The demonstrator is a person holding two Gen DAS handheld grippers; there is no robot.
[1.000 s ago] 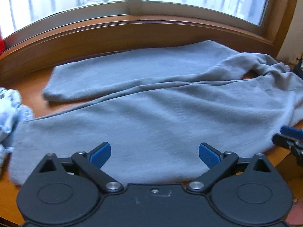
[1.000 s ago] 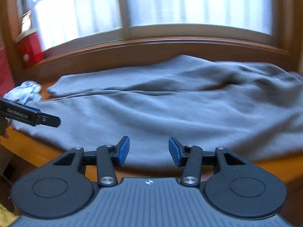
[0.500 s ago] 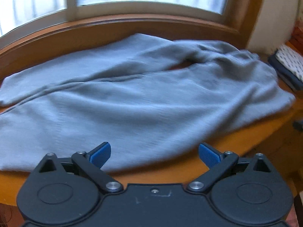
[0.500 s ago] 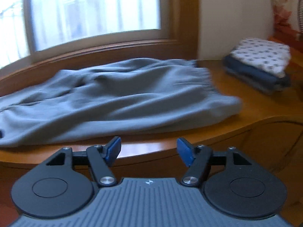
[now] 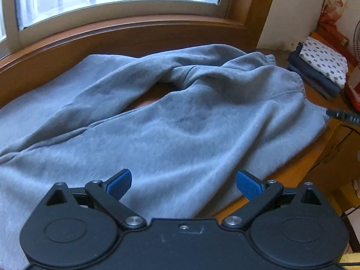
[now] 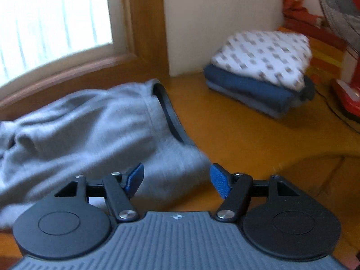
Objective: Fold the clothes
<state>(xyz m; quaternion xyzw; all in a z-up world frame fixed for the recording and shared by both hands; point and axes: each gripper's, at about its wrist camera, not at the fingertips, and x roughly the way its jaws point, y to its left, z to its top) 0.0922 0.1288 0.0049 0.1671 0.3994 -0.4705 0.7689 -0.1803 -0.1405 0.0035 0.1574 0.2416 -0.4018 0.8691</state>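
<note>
Here, my left gripper (image 5: 183, 183) and right gripper (image 6: 176, 181) both hover with jaws spread and empty above the grey sweatpants (image 5: 180, 130), which lie unfolded on the wooden table (image 6: 236, 132), near a stack of folded clothes (image 6: 261, 72).

grey sweatpants (image 5: 180, 130) spread over most of the wooden table (image 6: 236, 130), low and rumpled, a raised fold far centre. bare strip of table right of the waistband (image 6: 166, 110), open to the near edge. far right corner taken by a stack of folded clothes (image 6: 261, 74); red fan base (image 6: 346, 99) and its cord just beside it. window sill (image 5: 135, 29) and wall close off the far side.
</note>
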